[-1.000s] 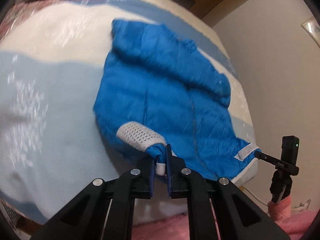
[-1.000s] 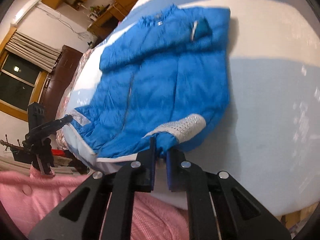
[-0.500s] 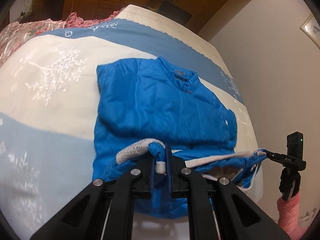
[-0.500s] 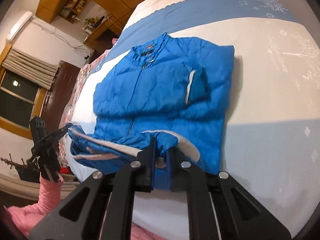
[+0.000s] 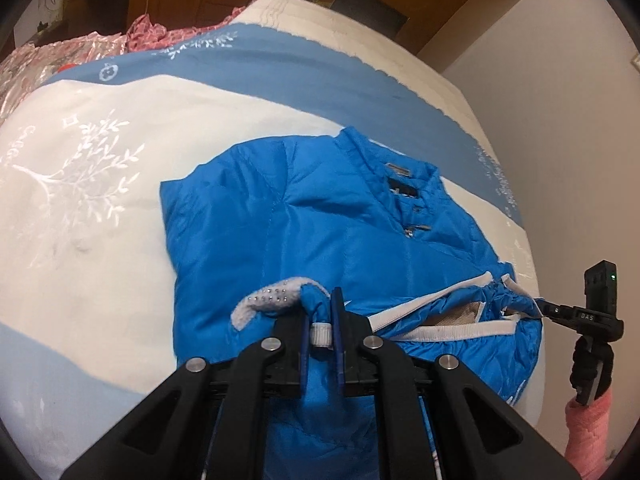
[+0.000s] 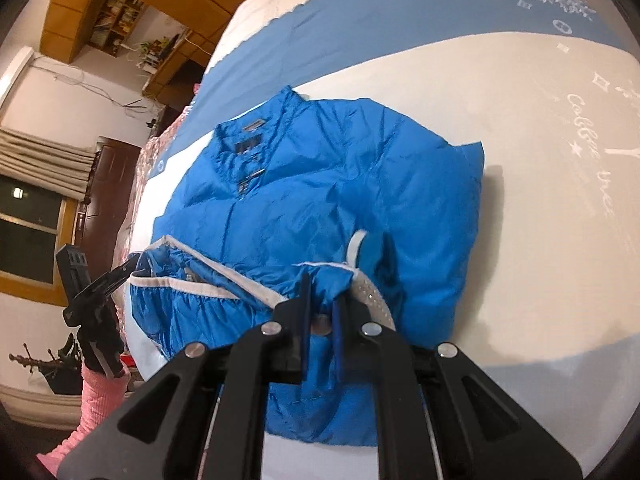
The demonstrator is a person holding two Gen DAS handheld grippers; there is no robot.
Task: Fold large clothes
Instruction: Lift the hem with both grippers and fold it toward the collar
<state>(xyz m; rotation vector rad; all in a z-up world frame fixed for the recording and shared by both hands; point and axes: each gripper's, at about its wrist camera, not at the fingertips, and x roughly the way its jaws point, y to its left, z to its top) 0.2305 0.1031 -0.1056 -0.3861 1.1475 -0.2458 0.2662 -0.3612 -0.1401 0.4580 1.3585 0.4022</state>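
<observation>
A blue padded jacket [image 5: 320, 216] [image 6: 320, 184] lies on the bed, collar at the far end and sleeves folded in over the chest. Its white-trimmed hem is lifted and doubled back over the body. My left gripper [image 5: 320, 320] is shut on one hem corner, beside a grey studded band [image 5: 268, 300]. My right gripper [image 6: 322, 300] is shut on the other hem corner, with a studded band [image 6: 374, 300] next to it. Each gripper also shows in the other view: the right gripper [image 5: 548, 308] at the hem's far end, the left gripper [image 6: 124, 272] likewise.
The bedspread [image 5: 92, 216] [image 6: 540, 200] is white with blue bands and snowflake prints. A wall [image 5: 560, 100] runs close along one side of the bed. Pink sleeves [image 5: 588, 424] [image 6: 96, 400] hold the far grippers. Wooden cabinets [image 6: 100, 0] and a window [image 6: 28, 236] stand beyond.
Both grippers have carried the hem from the bed's near edge toward the collar, doubling the lower half of the jacket over its upper half. Both grips stayed shut.
</observation>
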